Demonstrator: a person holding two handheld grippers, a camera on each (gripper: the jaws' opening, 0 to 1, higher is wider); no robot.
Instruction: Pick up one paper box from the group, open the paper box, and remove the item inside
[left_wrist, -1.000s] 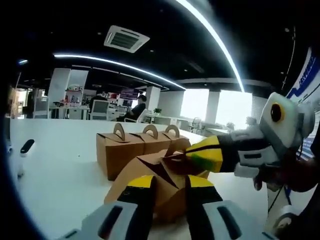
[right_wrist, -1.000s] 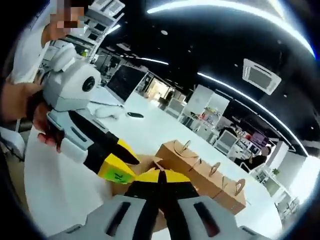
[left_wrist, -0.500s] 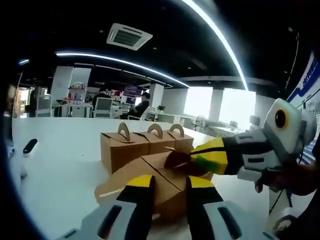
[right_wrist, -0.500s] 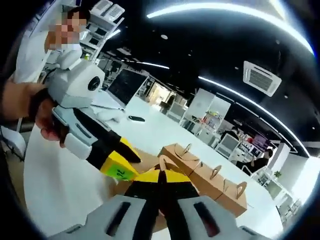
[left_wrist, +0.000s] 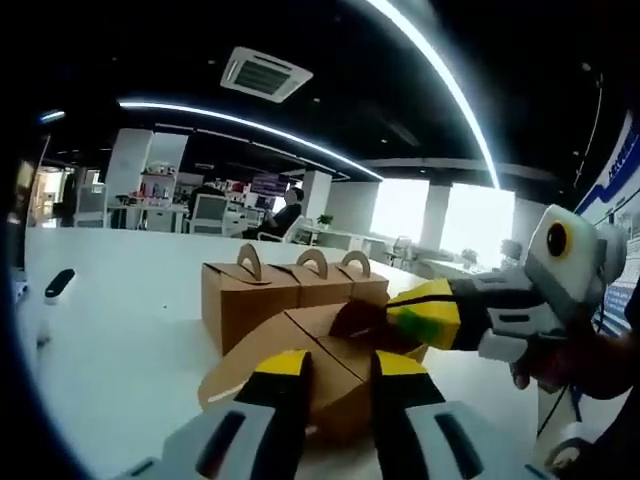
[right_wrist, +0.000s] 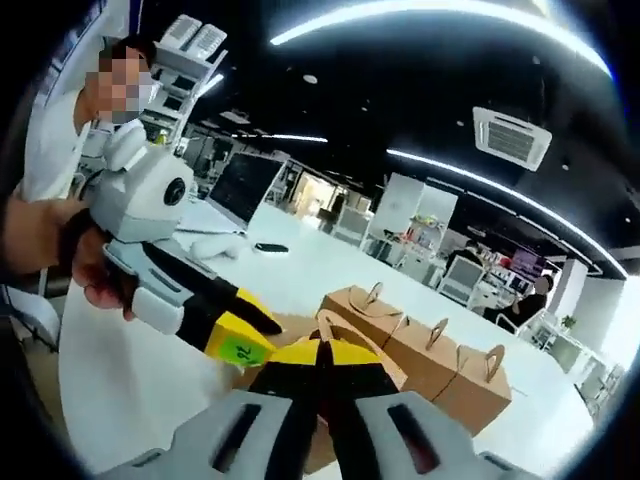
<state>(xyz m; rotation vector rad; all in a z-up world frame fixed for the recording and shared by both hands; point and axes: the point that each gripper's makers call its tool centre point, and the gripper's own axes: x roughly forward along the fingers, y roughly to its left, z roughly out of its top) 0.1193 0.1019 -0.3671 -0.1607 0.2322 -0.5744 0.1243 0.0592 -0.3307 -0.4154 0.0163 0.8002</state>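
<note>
The brown paper box with a handle (left_wrist: 320, 370) sits on the white table (left_wrist: 110, 350), away from the row of three brown boxes (left_wrist: 295, 295). The left gripper (left_wrist: 335, 362) squeezes its side. The right gripper (right_wrist: 318, 352) pinches a top flap shut-tight. Opening looks just begun; nothing is out yet.

Open-plan office — desks (left_wrist: 150, 217), monitor (right_wrist: 243, 185), ceiling air vent (left_wrist: 265, 74)

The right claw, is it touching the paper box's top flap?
Touching. In the left gripper view, the right claw comes in from the right and pinches the top flap of the paper box.
</note>
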